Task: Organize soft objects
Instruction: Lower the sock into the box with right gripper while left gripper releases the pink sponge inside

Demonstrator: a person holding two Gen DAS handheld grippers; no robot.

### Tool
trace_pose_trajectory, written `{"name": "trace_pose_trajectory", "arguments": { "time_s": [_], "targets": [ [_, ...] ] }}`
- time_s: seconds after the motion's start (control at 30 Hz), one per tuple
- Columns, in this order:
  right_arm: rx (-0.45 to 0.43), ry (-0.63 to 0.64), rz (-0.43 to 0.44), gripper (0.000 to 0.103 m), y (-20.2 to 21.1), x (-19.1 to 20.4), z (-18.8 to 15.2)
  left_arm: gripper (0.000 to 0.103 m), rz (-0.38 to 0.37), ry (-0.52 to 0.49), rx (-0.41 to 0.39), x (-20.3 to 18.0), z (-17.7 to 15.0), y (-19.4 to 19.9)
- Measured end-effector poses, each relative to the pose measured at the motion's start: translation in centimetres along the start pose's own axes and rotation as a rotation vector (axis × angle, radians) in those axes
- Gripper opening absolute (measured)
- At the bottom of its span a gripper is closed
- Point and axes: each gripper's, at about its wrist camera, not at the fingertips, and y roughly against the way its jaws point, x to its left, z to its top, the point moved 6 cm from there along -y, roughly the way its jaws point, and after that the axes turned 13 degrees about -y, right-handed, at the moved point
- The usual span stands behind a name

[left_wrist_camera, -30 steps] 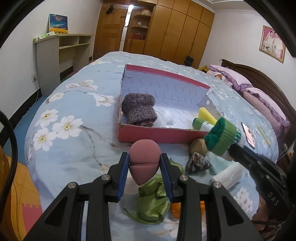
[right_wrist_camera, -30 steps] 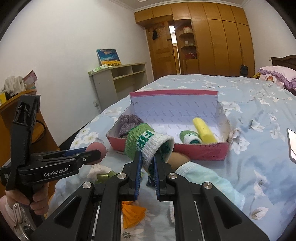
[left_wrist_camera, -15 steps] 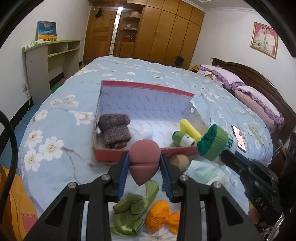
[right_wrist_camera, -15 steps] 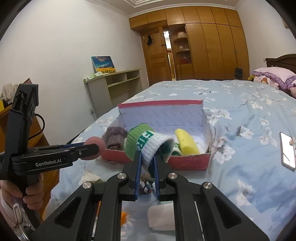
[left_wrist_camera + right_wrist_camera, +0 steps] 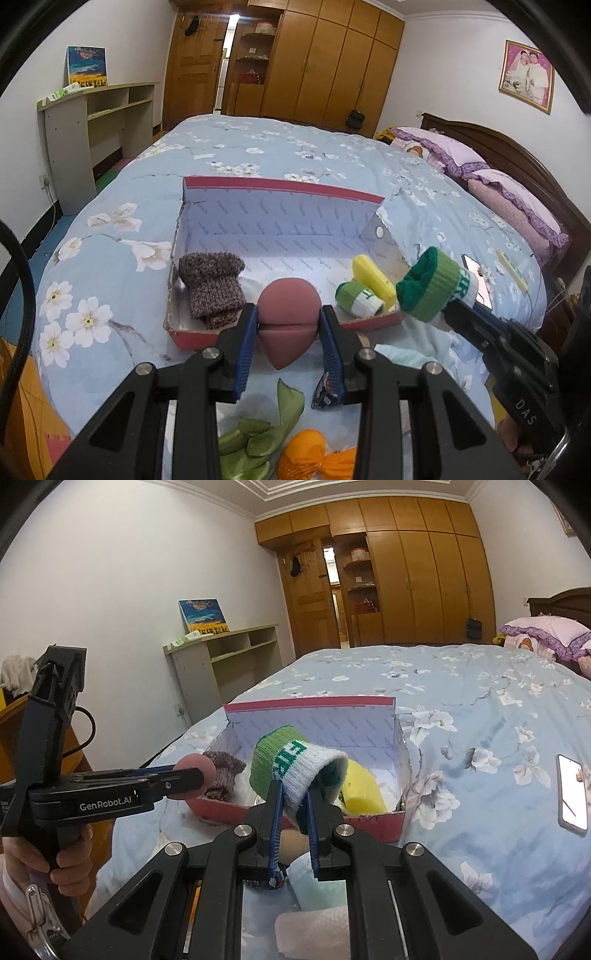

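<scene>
over floral bedding, dusty-pink teardrop sponge [image 5: 289, 325] bulges, creased across its middle.

A matt, smooth foam sponge [image 5: 289, 320] is being pressed between ribbed blue plastic pads [image 5: 246, 351]. A ribbed knit wristband [image 5: 295, 766] is being pinched. Satin-glossy ribbon [image 5: 258, 439] is being shown on the smooth printed cotton bedspread [image 5: 258, 147]; the cardboard box [image 5: 280, 221] looks paper-lined.

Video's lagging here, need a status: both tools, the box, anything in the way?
Left tool shut on pink sponge. Right tool shut on green-white sock. Both short of red box, which holds brown sock, yellow sponge. Nothing in the way.
</scene>
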Motion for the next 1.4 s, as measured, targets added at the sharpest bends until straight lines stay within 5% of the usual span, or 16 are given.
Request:
{"name": "trace_pose_trajectory", "arguments": {
  "time_s": [0.63,1.4],
  "targets": [
    [-0.006,-0.003,-0.069,0.013,-1.9,-2.2,2.3,0.036,0.015,-0.043,0.002,-1.3,1.8,-5.1],
    [0.043,-0.01,-0.17,0.013,-9.7,-5.5,4.3,0.036,-0.028,-0.087,0.085,-2.3,-0.2,-10.6]
  ]
}}
